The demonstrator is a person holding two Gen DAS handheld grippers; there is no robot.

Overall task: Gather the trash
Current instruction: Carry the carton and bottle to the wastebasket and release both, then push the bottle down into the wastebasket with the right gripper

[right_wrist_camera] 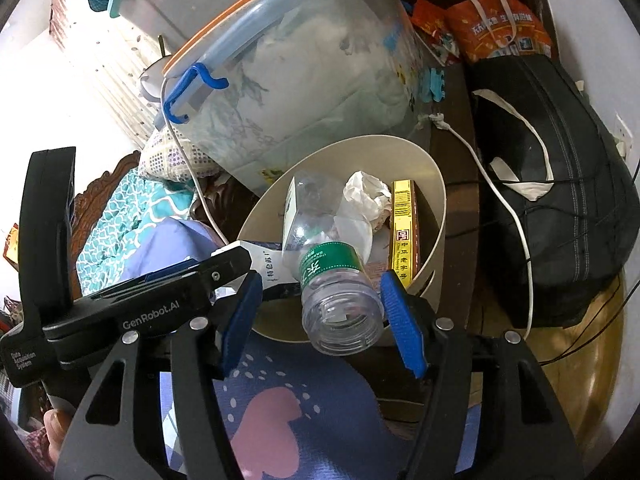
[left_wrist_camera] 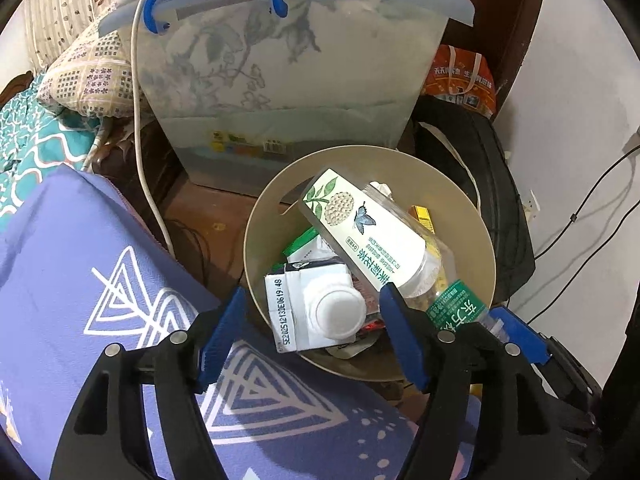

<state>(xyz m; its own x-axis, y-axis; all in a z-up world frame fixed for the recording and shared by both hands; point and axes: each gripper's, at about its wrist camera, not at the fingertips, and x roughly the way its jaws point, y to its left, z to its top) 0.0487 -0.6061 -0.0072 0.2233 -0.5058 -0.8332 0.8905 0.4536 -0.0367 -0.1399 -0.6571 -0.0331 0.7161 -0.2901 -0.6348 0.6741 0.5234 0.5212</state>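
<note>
A beige round trash bin (left_wrist_camera: pixel 256 224) holds a white milk carton (left_wrist_camera: pixel 308 308), a tea bottle with a flower label (left_wrist_camera: pixel 364 224) and a clear bottle with a green label (left_wrist_camera: pixel 456 308). My left gripper (left_wrist_camera: pixel 312 336) is open, its blue fingers either side of the carton at the bin's near rim. In the right wrist view the bin (right_wrist_camera: pixel 436 208) also holds crumpled tissue (right_wrist_camera: pixel 368 196) and a yellow box (right_wrist_camera: pixel 404 232). My right gripper (right_wrist_camera: pixel 320 320) is open; the green-label bottle (right_wrist_camera: pixel 336 296) lies between its fingers, leaning over the rim.
A large translucent storage box (left_wrist_camera: pixel 288 80) with blue latches stands behind the bin. A black bag (right_wrist_camera: pixel 560 184) lies at the right with white cords over it. A purple patterned cushion (left_wrist_camera: pixel 80 280) is below the grippers. An orange bag (left_wrist_camera: pixel 460 76) is at the back.
</note>
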